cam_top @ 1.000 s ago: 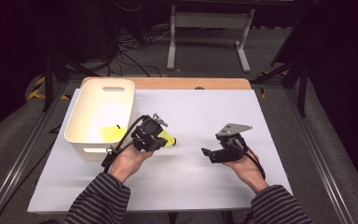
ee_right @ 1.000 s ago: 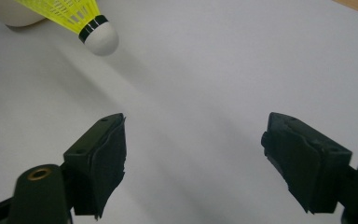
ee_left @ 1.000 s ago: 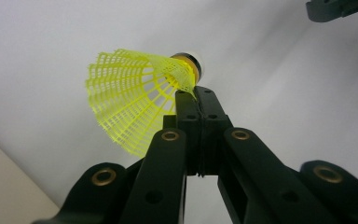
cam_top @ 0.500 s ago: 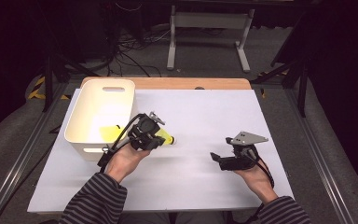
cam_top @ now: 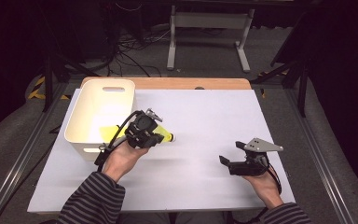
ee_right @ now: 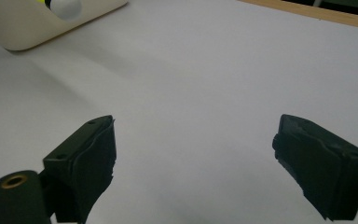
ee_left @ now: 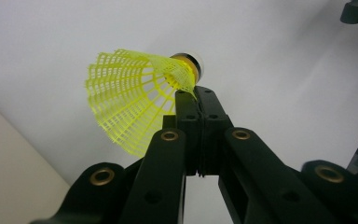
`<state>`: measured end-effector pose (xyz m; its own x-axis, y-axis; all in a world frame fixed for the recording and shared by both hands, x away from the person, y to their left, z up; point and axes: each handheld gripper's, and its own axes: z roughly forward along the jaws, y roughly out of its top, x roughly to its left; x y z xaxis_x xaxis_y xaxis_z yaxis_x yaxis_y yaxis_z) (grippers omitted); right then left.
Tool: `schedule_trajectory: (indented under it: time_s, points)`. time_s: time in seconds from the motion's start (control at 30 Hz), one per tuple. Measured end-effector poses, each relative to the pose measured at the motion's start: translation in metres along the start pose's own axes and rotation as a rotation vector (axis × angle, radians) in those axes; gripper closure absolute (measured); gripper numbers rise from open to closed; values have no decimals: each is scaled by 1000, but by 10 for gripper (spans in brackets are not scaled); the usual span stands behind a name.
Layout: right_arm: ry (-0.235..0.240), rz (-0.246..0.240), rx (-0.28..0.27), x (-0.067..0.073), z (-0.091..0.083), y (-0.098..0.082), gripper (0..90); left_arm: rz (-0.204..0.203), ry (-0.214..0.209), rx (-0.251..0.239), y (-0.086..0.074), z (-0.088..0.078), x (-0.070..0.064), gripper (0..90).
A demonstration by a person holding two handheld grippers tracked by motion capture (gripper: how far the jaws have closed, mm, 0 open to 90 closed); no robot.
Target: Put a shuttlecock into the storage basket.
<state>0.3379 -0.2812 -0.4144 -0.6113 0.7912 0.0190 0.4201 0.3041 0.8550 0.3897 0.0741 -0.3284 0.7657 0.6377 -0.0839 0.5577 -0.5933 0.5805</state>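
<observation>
A yellow mesh-skirted shuttlecock (ee_left: 130,102) with a white cork tip (cam_top: 171,138) hangs just above the white table sheet, to the right of the white bin (cam_top: 121,91). My left gripper (ee_left: 196,93) is shut on the edge of its skirt, and in the high view this gripper (cam_top: 157,133) sits beside the bin's near right corner. My right gripper (cam_top: 230,153) hovers low over the sheet at the front right, apart from the shuttlecock. Its jaws (ee_right: 196,149) have just been opening and stand wide with only bare sheet between them.
The bin's rim (ee_right: 37,28) lies far off at the upper left of the right gripper view. Something yellow (cam_top: 107,133) lies inside the bin; what it is I cannot tell. A wooden table edge (cam_top: 177,83) runs along the back. Metal stand legs (cam_top: 205,42) and cables are on the floor beyond.
The right gripper has slid to the right and toward the front edge of the table, and its jaws have spread wider. The left gripper and the shuttlecock have stayed put.
</observation>
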Motion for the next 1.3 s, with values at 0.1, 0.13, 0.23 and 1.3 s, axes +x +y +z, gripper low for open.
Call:
schedule_trajectory:
  time_s: [0.1, 0.13, 0.23, 1.3]
  points:
    - [-17, -10, -24, -1, -3, -2, 116, -9, 0, 2, -1, -1, 3, 897]
    - [-13, -8, -33, -1, -5, -3, 115, -9, 0, 9, 0, -1, 4, 896]
    - [-15, 0, -31, -3, -5, -4, 115, -19, 3, 10, 1, -5, 7, 897]
    - [-4, 61, -34, -12, 2, -28, 156, -82, 92, -20, 24, -58, 44, 897]
